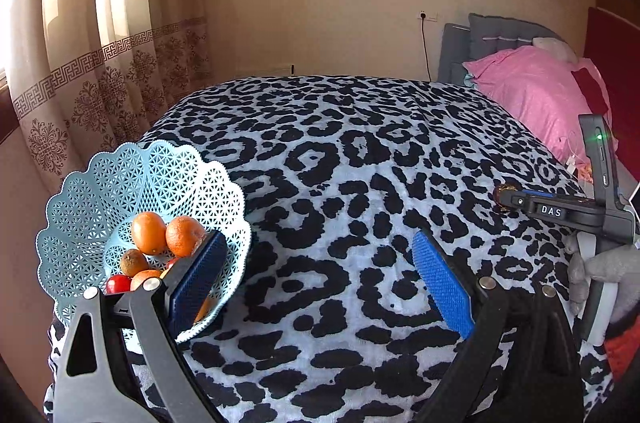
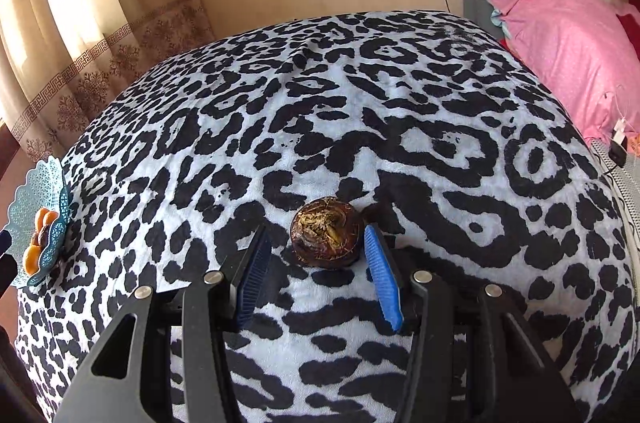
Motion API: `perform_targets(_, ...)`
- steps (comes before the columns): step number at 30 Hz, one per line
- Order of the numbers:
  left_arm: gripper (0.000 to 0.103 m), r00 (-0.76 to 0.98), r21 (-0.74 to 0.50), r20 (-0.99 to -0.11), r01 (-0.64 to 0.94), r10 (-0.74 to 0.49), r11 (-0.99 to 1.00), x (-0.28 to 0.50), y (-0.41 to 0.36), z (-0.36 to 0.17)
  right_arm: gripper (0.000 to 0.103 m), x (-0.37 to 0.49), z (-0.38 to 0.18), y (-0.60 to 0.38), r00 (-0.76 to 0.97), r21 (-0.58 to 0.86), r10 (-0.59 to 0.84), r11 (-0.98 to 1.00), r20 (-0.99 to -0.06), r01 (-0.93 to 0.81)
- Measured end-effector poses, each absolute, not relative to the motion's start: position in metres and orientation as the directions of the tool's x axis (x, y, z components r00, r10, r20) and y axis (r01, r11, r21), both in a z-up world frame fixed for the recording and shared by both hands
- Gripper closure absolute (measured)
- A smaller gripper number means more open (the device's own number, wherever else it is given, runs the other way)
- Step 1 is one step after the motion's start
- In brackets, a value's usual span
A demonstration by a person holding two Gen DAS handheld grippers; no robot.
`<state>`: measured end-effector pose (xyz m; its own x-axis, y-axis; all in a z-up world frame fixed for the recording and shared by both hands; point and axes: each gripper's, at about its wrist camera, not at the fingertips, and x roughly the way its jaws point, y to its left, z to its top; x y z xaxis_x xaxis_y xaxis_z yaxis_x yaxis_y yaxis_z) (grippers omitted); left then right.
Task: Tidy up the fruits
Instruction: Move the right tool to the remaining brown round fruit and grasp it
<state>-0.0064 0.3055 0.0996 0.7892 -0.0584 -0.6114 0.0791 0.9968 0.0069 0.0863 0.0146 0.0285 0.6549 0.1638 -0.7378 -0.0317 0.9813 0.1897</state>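
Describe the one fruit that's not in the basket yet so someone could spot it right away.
On the leopard-print blanket, look just ahead of the open right gripper. The dark brown round fruit lies there alone, rough, with a straw-like tuft, unlike the smooth oranges in the blue basket.

1 basket [image 1: 100,191], 2 tools, 1 pillow [image 1: 532,95]

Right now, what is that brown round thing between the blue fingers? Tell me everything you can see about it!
The brown round thing is a small dark-brown ball, a bit glossy on its sides, with dry straw-coloured fibres tufted on top. What kind of fruit it is I cannot tell. It sits on the leopard-print blanket, far from the blue basket. The right gripper is open around it; one of its fingers looks very close to or touching it, the other stands apart.
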Motion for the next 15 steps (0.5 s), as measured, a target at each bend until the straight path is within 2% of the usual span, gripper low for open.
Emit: perform_targets(15,0.008,0.766,0.012,-0.639,0.106,-0.074,0.994,0.004,0.291,0.086,0.054,0.108,0.016,0.025,0.638,0.104,0.104,0.994,-0.763,-0.038)
